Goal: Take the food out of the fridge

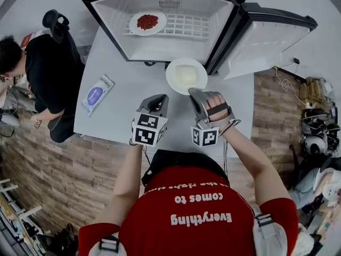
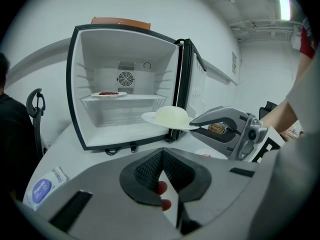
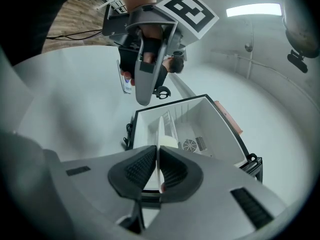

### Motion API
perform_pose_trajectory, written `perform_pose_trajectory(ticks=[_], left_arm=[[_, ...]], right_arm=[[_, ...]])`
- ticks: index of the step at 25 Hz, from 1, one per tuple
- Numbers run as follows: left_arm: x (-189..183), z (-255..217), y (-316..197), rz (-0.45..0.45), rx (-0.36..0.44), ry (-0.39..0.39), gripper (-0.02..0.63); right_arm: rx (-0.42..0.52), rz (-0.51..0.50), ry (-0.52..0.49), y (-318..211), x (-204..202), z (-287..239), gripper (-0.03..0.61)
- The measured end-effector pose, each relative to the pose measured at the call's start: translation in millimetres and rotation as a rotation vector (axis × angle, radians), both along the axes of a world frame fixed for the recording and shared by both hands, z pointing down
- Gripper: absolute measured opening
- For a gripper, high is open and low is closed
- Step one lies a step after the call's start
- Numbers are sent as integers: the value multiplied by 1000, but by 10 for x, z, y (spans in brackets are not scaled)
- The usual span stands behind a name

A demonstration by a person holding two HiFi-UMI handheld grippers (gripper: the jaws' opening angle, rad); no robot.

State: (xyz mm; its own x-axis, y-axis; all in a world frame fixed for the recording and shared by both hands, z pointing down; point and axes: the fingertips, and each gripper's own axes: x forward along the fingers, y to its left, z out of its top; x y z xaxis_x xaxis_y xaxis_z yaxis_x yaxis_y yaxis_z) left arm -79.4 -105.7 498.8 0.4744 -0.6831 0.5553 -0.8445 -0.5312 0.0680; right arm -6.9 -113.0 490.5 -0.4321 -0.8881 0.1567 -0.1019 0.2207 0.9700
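The small fridge (image 1: 109,28) stands open on the white table (image 1: 122,116). On its shelf is a white plate of red food (image 1: 147,22) (image 2: 106,94). A second white plate with a pale mound of food (image 1: 185,74) (image 2: 170,118) hangs in front of the fridge, above the table. My right gripper (image 1: 194,92) (image 2: 196,126) is shut on its near rim. In the right gripper view that plate (image 3: 163,140) shows edge-on between the jaws (image 3: 157,159). My left gripper (image 1: 158,98) (image 2: 161,156) (image 3: 142,100) is beside it on the left, jaws together with nothing in them.
The fridge door (image 1: 266,36) swings out to the right. A packet of wipes (image 1: 96,94) (image 2: 42,190) lies on the table's left part. A person in black (image 1: 45,63) sits at the table's left edge, near a black chair (image 2: 36,106).
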Motion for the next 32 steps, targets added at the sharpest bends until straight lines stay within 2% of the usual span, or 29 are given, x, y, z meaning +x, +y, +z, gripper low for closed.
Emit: perform_pose_trajectory(ticks=[14,21,27,32], left_arm=[[-23,439,516,53,-106,-6,5],[141,725,702,87,-124,-54,5],[248,934,826,46,-147,-100,6],[320,1024,928,66,-172,-110,5]], right_arm=[[-148,-76,100,690,84,694,28],[-254,-106,136,942,150,1068,28],[-320,-113,170,1031,170,1365,28],[-358,-119,182,1090,158,1503,26]])
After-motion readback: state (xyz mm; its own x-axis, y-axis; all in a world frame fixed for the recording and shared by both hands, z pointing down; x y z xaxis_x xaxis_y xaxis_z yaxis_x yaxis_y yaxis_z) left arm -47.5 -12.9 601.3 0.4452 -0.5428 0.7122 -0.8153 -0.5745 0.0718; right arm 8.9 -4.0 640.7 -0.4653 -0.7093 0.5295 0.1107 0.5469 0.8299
